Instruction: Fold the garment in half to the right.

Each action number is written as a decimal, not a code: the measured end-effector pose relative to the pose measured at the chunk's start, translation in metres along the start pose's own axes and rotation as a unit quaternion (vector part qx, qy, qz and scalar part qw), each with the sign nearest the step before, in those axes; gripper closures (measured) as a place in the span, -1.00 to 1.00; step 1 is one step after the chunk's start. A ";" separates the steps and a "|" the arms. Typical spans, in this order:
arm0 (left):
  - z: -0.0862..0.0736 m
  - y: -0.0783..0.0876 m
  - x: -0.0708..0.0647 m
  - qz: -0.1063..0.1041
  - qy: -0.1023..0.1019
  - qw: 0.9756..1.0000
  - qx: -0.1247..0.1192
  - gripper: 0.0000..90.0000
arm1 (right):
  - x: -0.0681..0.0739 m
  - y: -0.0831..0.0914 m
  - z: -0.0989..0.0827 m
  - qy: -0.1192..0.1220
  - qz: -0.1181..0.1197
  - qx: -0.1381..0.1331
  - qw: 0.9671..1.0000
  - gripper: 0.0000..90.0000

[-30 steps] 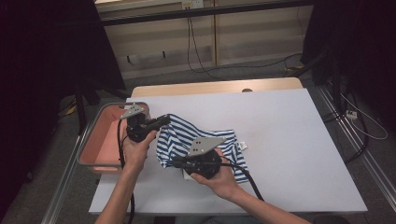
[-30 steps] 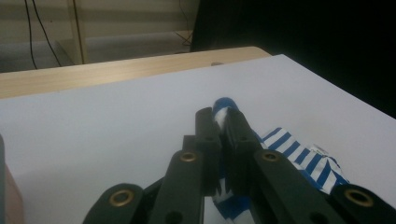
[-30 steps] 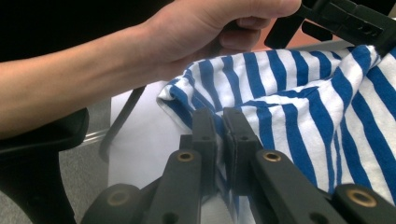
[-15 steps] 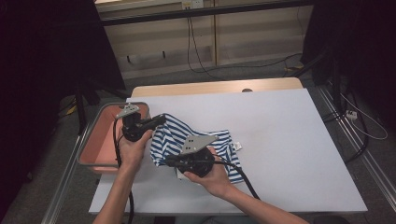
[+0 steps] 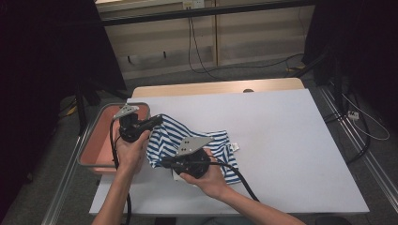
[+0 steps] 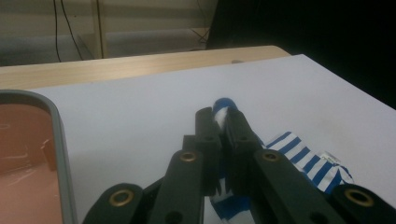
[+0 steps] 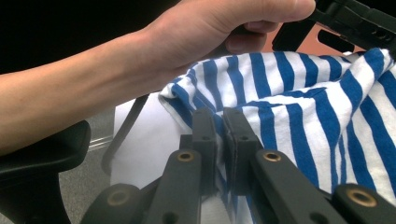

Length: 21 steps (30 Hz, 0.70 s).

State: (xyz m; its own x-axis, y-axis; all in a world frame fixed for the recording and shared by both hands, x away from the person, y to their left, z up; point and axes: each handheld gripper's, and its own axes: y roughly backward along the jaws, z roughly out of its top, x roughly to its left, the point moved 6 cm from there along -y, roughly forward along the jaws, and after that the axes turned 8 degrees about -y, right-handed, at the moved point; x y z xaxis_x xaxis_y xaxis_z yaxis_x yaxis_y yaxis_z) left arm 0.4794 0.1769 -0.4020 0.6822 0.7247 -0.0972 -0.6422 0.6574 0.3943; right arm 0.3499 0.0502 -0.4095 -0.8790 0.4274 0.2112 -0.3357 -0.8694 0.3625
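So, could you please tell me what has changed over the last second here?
Both grippers have carried the striped cloth slightly leftward, toward the pink tray; the left gripper now reaches its rim. Unchanged: both the left and right gripper stay clamped on the cloth; nothing was released.

- The striped cloth (image 5: pixel 206 143) lies on the desk (image 5: pixel 281 140), between the left hand-held gripper (image 5: pixel 157 122) and the right hand-held gripper (image 5: pixel 165 162).
- The tray (image 5: pixel 96 145) sits at the desk's edge, left of the left hand-held gripper.
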 end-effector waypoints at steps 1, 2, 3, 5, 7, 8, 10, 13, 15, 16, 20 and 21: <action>-0.001 -0.002 -0.001 0.001 0.001 1.000 0.001 0.91 | -0.001 0.000 -0.002 0.000 -0.002 0.002 1.000 0.88; -0.002 -0.003 -0.002 0.001 -0.002 1.000 0.008 0.91 | -0.001 0.000 -0.003 -0.002 -0.002 0.003 1.000 0.88; -0.003 -0.005 -0.002 0.000 -0.002 1.000 0.007 0.91 | -0.002 0.001 -0.004 -0.003 -0.004 0.004 1.000 0.88; -0.004 -0.007 -0.004 0.000 -0.006 1.000 0.013 0.91 | -0.003 0.002 -0.007 -0.006 -0.004 0.006 1.000 0.88; -0.005 -0.010 -0.006 -0.002 -0.008 1.000 0.015 0.91 | -0.004 0.003 -0.009 -0.016 -0.005 0.008 1.000 0.88; -0.006 -0.012 -0.008 -0.004 -0.010 1.000 0.018 0.91 | -0.004 0.004 -0.010 -0.018 -0.004 0.008 1.000 0.88; -0.006 -0.014 -0.010 -0.006 -0.011 1.000 0.019 0.91 | -0.004 0.006 -0.010 -0.014 -0.007 0.010 1.000 0.88; -0.005 -0.016 -0.014 -0.009 -0.013 1.000 0.019 0.91 | -0.004 0.009 -0.011 -0.009 -0.009 0.015 1.000 0.88; -0.005 -0.017 -0.016 -0.012 -0.016 1.000 0.020 0.91 | -0.004 0.010 -0.013 -0.008 -0.010 0.016 1.000 0.88; -0.005 -0.018 -0.017 -0.013 -0.017 1.000 0.020 0.91 | -0.004 0.010 -0.013 -0.008 -0.010 0.017 1.000 0.88; -0.005 -0.022 -0.021 -0.017 -0.018 0.999 0.022 0.91 | -0.004 0.012 -0.015 -0.006 -0.011 0.020 1.000 0.88; -0.005 -0.022 -0.022 -0.018 -0.017 0.999 0.021 0.91 | -0.004 0.013 -0.015 -0.006 -0.011 0.020 1.000 0.88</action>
State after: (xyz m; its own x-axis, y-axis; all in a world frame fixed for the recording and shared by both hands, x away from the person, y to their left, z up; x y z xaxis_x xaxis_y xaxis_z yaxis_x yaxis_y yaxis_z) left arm 0.4769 0.1473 -0.4133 0.7169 0.6924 -0.0813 -0.6017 0.6734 0.4294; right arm 0.3442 0.0335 -0.4192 -0.8674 0.4495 0.2135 -0.3407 -0.8491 0.4036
